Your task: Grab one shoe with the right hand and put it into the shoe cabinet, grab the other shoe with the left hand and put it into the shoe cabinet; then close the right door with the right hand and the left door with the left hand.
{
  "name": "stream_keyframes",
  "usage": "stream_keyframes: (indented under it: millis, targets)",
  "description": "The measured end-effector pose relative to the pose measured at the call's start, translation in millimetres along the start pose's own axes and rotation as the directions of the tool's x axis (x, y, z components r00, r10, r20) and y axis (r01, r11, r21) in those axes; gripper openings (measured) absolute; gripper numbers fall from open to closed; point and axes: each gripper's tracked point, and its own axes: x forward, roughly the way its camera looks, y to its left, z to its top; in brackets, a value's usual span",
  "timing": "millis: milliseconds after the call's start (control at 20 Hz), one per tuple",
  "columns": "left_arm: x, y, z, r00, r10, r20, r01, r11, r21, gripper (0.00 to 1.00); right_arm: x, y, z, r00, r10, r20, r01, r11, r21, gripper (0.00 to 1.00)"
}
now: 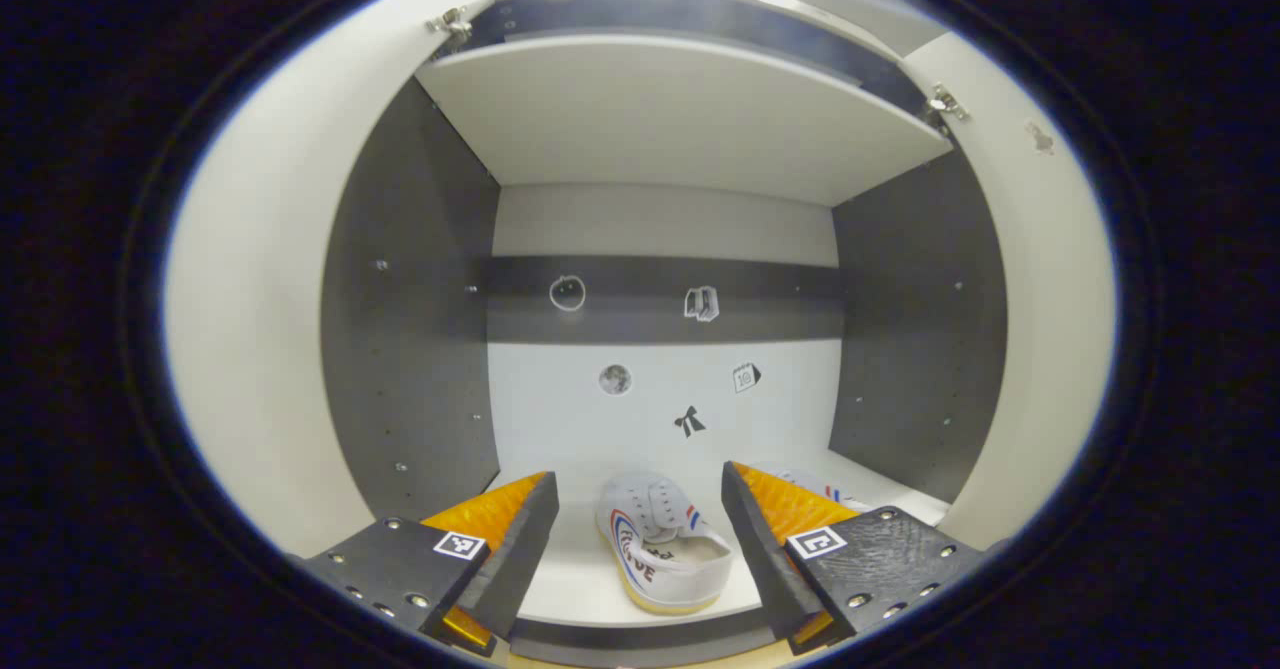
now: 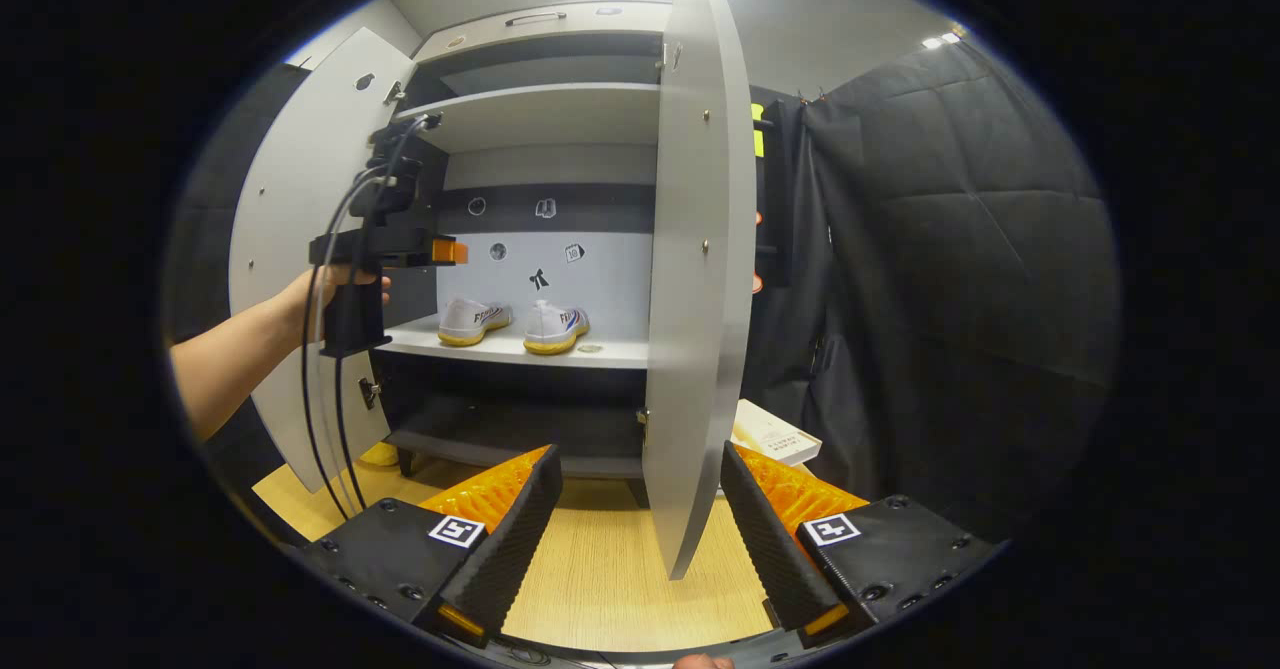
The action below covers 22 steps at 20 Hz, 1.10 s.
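on the cabinet shelf [image 2: 610, 352] both shoes [image 2: 556, 327] rest, doors [image 2: 695, 279] open

Shoes [image 2: 475, 320] white, yellow soles, red-blue stripes. Cabinet doors [image 2: 697, 279] pale grey; side walls [image 1: 410, 349] dark grey; back panel [image 1: 660, 409] white with a dark band. Gripper fingers [image 2: 487, 494] orange, black ribbed pads. Floor [image 2: 600, 569] light wood-grain.

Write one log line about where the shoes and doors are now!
shoes: both on cabinet shelf | right door: open | left door: open | tools: both open, empty
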Motion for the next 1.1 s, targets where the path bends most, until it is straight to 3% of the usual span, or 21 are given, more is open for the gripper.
stream_keyframes:
  millis: [250,350,500,950,1050,1100]
  targets:
    - [-73.0,-1.6,24.4,0.997,-0.009,0.074,0.010,1.000,-0.005,0.92,-3.2,-10.0,12.8,1.000,0.008,0.022,-0.008,1.000,0.017,1.00]
    - [-97.5,-1.7,28.1,0.997,-0.019,0.079,0.020,1.000,-0.018,0.92,-8.1,-19.0,21.9,0.999,-0.001,0.051,0.000,1.000,0.029,0.96]
    - [-137.5,-4.6,20.1,0.998,-0.033,0.061,0.033,0.999,0.005,0.92,-14.4,-31.7,33.3,0.997,-0.003,0.073,-0.002,0.998,0.067,0.99]
    - [-223.7,-8.1,-1.0,0.998,-0.064,0.021,0.064,0.998,0.002,0.91,-18.0,-97.4,62.8,0.989,-0.112,0.100,0.101,0.989,0.112,0.99]
    - [-235.5,-10.0,-7.4,0.997,-0.078,0.004,0.078,0.997,0.011,0.95,-14.2,-114.4,70.5,0.983,-0.153,0.105,0.141,0.983,0.119,0.96]
    - [-241.7,-10.9,-8.9,0.997,-0.081,-0.001,0.081,0.997,0.013,0.94,-12.6,-123.0,75.4,0.979,-0.173,0.112,0.159,0.980,0.122,1.00]
